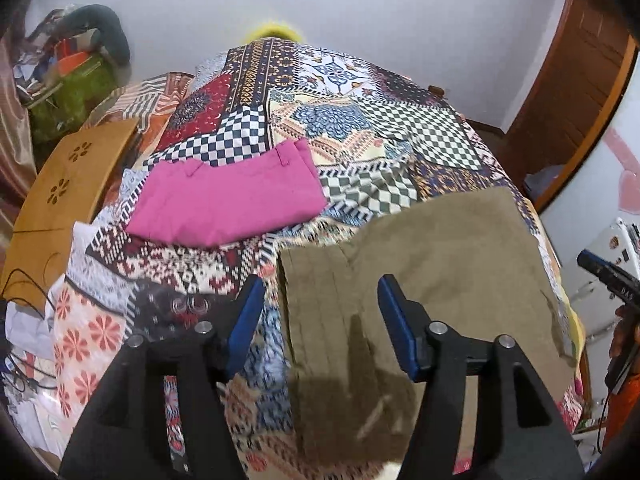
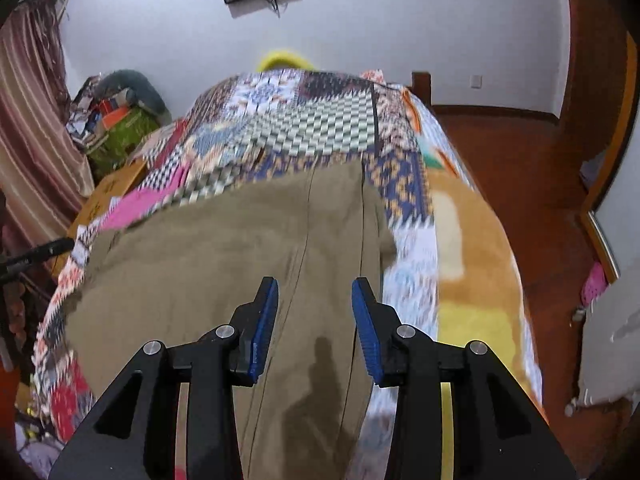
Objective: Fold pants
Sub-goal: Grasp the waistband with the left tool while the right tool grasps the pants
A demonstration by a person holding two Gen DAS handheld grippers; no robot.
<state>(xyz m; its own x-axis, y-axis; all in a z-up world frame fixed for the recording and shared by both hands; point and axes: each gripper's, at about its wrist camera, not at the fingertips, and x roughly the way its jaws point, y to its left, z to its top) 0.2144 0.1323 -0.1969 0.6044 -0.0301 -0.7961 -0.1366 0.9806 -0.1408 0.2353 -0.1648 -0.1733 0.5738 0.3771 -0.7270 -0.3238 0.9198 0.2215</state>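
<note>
Olive-brown pants (image 1: pixel 432 280) lie spread on the patchwork bedspread (image 1: pixel 320 120), toward its right side. My left gripper (image 1: pixel 320 284) is open and empty, hovering over the pants' left edge. In the right wrist view the same pants (image 2: pixel 240 248) fill the middle, with a leg seam running toward the camera. My right gripper (image 2: pixel 314 284) is open and empty above that leg. The right gripper also shows at the right edge of the left wrist view (image 1: pixel 604 272).
Folded pink pants (image 1: pixel 228 196) lie on the bed left of centre. A wooden board (image 1: pixel 60 200) sits at the bed's left side beside a cluttered pile (image 1: pixel 68 80). Red-brown floor (image 2: pixel 520 184) and a door (image 1: pixel 568 92) lie to the right.
</note>
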